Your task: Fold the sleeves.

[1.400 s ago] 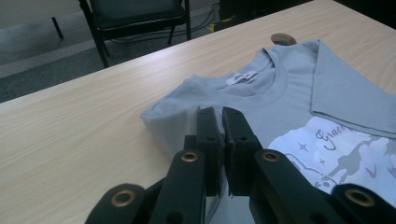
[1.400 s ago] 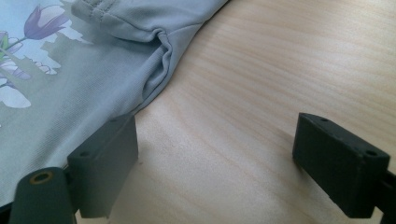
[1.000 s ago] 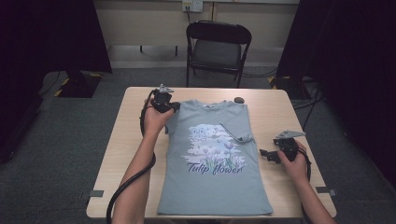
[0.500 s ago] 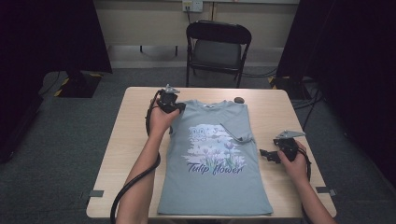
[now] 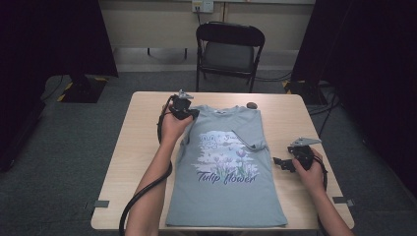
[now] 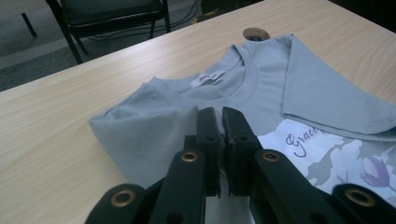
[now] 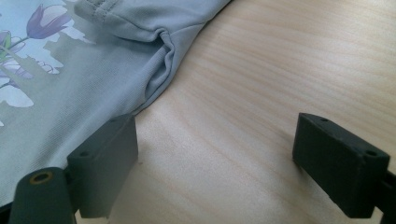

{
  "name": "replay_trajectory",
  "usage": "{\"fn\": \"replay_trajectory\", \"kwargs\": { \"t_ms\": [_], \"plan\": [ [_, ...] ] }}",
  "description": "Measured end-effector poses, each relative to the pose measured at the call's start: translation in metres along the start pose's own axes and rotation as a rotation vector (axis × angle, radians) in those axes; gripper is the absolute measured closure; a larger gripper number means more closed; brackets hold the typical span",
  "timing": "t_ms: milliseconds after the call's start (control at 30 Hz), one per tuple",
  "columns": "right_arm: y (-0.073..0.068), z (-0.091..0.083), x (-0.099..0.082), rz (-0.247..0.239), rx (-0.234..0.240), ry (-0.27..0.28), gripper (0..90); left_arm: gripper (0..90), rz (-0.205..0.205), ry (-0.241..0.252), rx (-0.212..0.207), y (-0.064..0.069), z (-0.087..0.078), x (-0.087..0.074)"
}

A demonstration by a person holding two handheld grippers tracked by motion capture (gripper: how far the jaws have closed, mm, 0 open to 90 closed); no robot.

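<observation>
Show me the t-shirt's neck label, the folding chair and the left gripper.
neck label [image 6: 208,78], left gripper view, middle of the white tag.
folding chair [image 5: 229,55], high view, seat cushion.
left gripper [image 6: 221,122], left gripper view, between its fingertips.

You had a grey-blue T-shirt [image 5: 231,196] in front of you, its chest printed with a pale white-and-blue panel of purple tulips and green leaves, with dark purple script lettering under it and a small white label inside the collar. The table [image 5: 142,147] under it was light wood with a fine grain. Both grippers, left gripper [image 5: 183,109] and right gripper [image 5: 284,163], were black, with brass-coloured rivets on the jaws. The folding chair [image 5: 229,46] beyond was black with a grey seat, and the floor [image 5: 74,162] was grey carpet.
</observation>
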State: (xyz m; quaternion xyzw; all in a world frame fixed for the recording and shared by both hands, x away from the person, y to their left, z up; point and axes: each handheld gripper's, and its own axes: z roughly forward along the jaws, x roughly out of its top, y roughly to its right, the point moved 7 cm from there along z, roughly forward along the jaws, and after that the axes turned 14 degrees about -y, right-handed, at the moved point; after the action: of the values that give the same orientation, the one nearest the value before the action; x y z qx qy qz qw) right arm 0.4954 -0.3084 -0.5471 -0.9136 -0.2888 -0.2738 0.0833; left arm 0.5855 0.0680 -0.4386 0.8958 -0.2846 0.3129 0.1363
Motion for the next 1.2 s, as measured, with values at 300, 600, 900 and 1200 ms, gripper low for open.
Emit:
{"fn": "replay_trajectory", "kwargs": {
  "t_ms": [300,600,900,1200],
  "plan": [
    [0.0,0.0,0.0,0.0,0.001,0.0,13.3,86.4,0.008,-0.007,-0.008,0.005,0.006,0.001],
    [0.0,0.0,0.0,-0.002,0.001,0.0,13.3,86.3,0.021,-0.024,-0.017,0.01,0.015,0.002],
    [0.0,0.0,0.0,-0.002,0.002,0.0,13.3,86.3,0.03,-0.038,-0.03,0.018,0.024,0.002],
    [-0.001,0.0,0.0,-0.003,0.003,0.001,13.3,86.3,0.047,-0.054,-0.039,0.025,0.033,0.003]
  ]
}}
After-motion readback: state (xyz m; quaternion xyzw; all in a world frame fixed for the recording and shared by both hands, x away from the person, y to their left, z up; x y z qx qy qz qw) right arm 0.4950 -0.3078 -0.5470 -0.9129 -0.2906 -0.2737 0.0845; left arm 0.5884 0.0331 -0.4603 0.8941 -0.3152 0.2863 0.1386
